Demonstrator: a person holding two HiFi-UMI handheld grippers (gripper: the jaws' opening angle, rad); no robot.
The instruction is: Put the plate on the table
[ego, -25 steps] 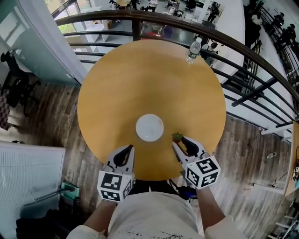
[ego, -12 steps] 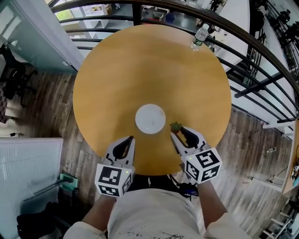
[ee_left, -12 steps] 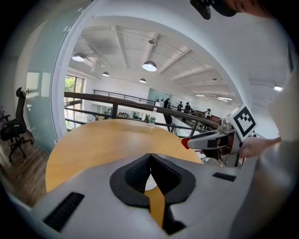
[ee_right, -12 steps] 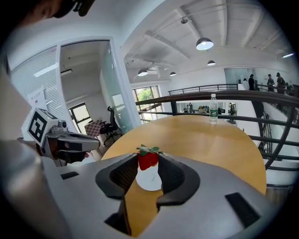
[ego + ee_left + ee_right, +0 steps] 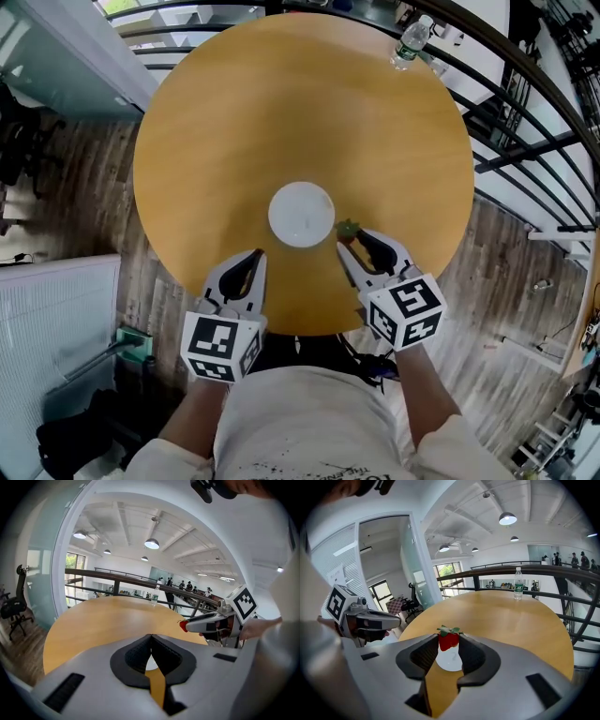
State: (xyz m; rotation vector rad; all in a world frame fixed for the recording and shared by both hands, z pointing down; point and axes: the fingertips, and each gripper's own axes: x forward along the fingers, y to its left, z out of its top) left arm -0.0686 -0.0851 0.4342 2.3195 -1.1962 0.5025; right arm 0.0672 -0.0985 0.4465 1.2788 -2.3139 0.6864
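Plate (image 5: 301,215) is already set on table (image 5: 234,112); strawberry (image 5: 448,640) is clamped in right gripper (image 5: 353,239), left gripper (image 5: 151,639) is closed empty; careful lowering onto plate is judged next.

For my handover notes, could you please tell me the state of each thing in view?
Plate: empty, lying flat on the table.
Strawberry: gripped between the right gripper's jaws.
Right gripper: shut on the strawberry.
Left gripper: shut, nothing in it.
Water bottle: upright at the table's far edge.
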